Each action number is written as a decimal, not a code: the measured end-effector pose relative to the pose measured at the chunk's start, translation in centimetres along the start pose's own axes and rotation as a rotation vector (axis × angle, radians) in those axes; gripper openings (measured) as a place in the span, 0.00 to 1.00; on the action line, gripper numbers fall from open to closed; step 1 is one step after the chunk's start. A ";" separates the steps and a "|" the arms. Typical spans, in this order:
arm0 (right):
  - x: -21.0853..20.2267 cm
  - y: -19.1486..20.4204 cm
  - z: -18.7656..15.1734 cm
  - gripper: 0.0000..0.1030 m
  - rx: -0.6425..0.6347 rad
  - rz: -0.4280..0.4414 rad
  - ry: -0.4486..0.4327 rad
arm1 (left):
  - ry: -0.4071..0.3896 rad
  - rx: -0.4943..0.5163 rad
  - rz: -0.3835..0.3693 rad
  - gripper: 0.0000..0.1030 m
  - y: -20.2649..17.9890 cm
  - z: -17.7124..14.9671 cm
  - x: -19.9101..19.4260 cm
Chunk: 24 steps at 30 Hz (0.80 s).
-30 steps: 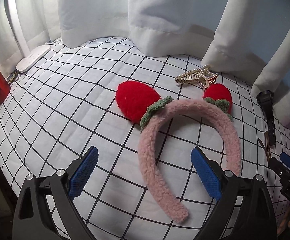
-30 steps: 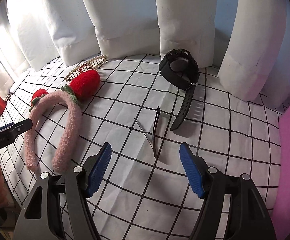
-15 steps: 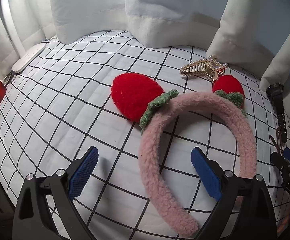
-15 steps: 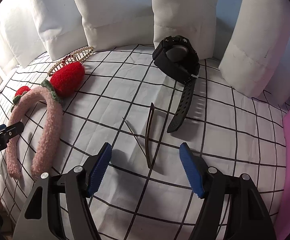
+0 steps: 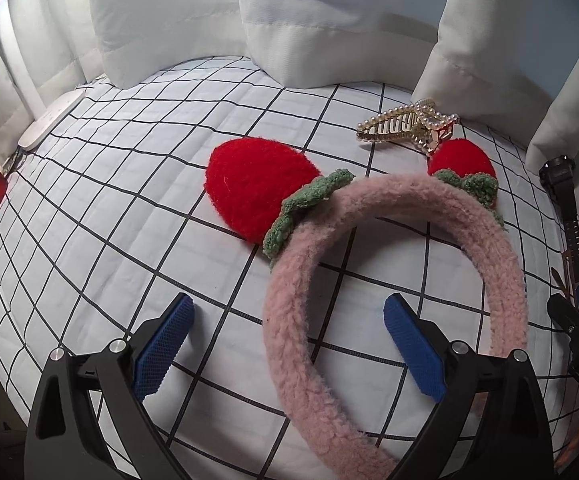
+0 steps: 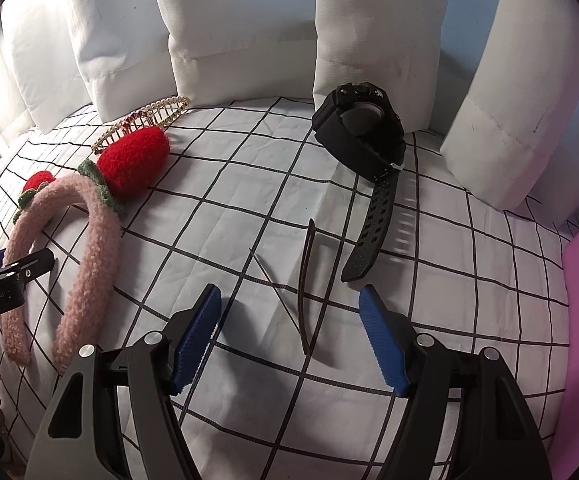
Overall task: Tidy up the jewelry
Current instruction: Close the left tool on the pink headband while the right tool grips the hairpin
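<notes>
Left gripper [image 5: 287, 346]: jaws spread, straddling one arm of the fuzzy pink fleece headband [image 5: 369, 216].
Right gripper [image 6: 291, 336]: jaws apart, slim dark curved hairpin [image 6: 305, 280] between, untouched.

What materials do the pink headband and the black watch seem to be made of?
Pink headband: fuzzy plush fabric, matte, with a curly pile; core hidden. Black watch: its strap looks like matte rubber or resin, bending and perforated; case probably plastic.

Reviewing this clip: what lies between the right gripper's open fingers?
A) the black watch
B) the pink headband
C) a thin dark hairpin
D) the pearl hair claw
C: the thin dark hairpin lies on the checked cloth between the open right gripper fingers, untouched.
</notes>
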State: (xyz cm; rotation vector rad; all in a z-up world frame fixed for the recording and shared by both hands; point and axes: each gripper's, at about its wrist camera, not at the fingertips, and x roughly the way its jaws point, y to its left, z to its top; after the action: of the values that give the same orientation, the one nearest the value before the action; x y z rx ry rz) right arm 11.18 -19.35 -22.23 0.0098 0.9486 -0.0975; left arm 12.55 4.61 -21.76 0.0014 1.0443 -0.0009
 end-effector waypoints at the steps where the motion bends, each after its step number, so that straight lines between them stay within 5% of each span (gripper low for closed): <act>1: 0.1 0.0 0.0 0.68 0.001 -0.001 -0.005 | -0.006 0.000 0.002 0.93 -0.1 0.0 0.0; 7: 0.2 0.2 -0.1 0.68 0.004 -0.008 -0.016 | -0.023 0.002 0.005 0.92 -0.4 -0.2 -0.2; 12: 0.1 0.1 -0.3 0.66 -0.002 0.006 -0.012 | -0.031 0.041 -0.019 0.71 -1.1 -0.4 -0.8; 16: -0.3 0.7 -0.6 0.41 -0.033 0.013 -0.025 | -0.039 0.049 -0.030 0.52 -1.4 -0.6 -1.2; 20: -0.6 0.8 -0.8 0.20 -0.036 -0.011 -0.031 | -0.042 0.065 -0.029 0.17 -1.5 -0.6 -1.5; 24: -0.8 0.4 -1.1 0.10 -0.028 -0.006 -0.031 | -0.035 0.068 -0.029 0.10 -1.3 -0.6 -1.5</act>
State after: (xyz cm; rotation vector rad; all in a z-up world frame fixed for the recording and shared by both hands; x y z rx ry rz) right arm 9.88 -18.85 -22.23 -0.0202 0.9188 -0.0896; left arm 11.27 3.31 -20.79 0.0476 1.0085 -0.0626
